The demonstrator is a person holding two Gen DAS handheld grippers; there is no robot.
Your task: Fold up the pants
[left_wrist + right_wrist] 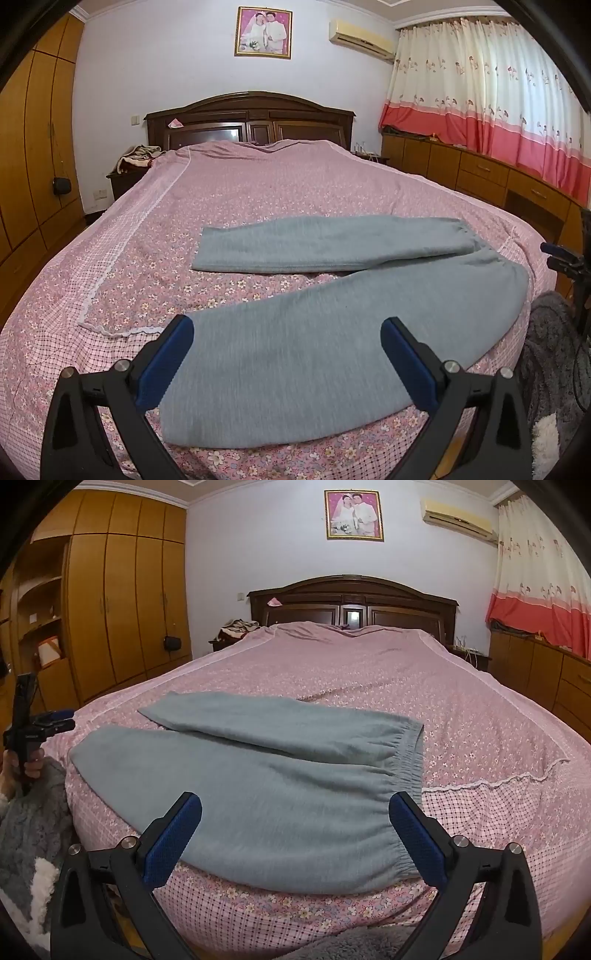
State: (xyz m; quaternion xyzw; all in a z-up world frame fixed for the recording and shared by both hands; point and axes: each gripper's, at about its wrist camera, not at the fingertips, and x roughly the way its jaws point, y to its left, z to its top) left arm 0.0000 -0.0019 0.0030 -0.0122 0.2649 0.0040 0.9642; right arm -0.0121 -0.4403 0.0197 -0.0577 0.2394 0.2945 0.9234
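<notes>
The blue-padded fingers (168, 363) of the left gripper (287, 360) are being held wide apart, with nothing pinched between them; they are being framed above the cuff end of the nearer leg of the grey pants (295, 354). The fingers (173, 840) of the right gripper (295, 836) are likewise being kept spread and empty, poised over the waist end of the same garment, beside the gathered elastic waistband (406, 760).

The pants are being shown lying flat on the bed (258, 192), near its foot edge, on a pink floral bedspread (406, 686). Their long axis is being laid crosswise to the bed: in the left wrist view the waistband is being pointed toward the right side and the leg ends toward the left. The two legs are being spread into a narrow V, joined at the waist, with the farther leg (325, 243) resting almost parallel to the foot edge and the nearer leg angled toward the left gripper.

In the right wrist view the left gripper (55, 720) is being seen at the far left, held by a hand (14, 771) in a grey knit sleeve (33, 812).

Beyond the bed, a dark wooden headboard (251, 118), a framed picture (264, 31), an air conditioner (362, 37), floral curtains (480, 92) and wooden wardrobes (122, 602) are being shown.
</notes>
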